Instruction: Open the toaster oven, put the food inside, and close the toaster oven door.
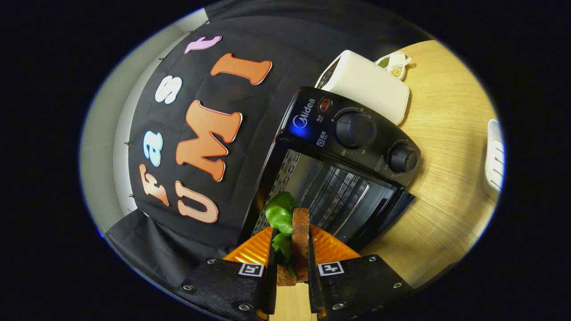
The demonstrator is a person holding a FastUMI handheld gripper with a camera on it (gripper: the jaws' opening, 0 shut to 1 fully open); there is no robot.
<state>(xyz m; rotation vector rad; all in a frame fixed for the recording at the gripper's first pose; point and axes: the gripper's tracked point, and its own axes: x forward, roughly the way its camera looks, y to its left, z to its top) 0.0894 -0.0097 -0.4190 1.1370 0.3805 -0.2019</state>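
My gripper [291, 243] is shut on a sandwich [299, 243], brown bread with a green lettuce leaf [280, 213] sticking out, held edge-on between both fingers. Just beyond the fingers stands the black toaster oven [357, 133], seen tilted. Its glass door [386, 211] hangs open and the wire rack [332, 191] inside shows. The sandwich sits in front of the oven's opening, close to the shiny cavity's side wall. Two knobs [355, 129] are on the oven's control panel.
A cream-white appliance [370, 87] stands behind the oven on the wooden table [446, 178]. A small white dish with grains [392, 64] lies past it. A white slotted object [495, 156] sits at the table's far side. Black booth cloth hangs beside the oven.
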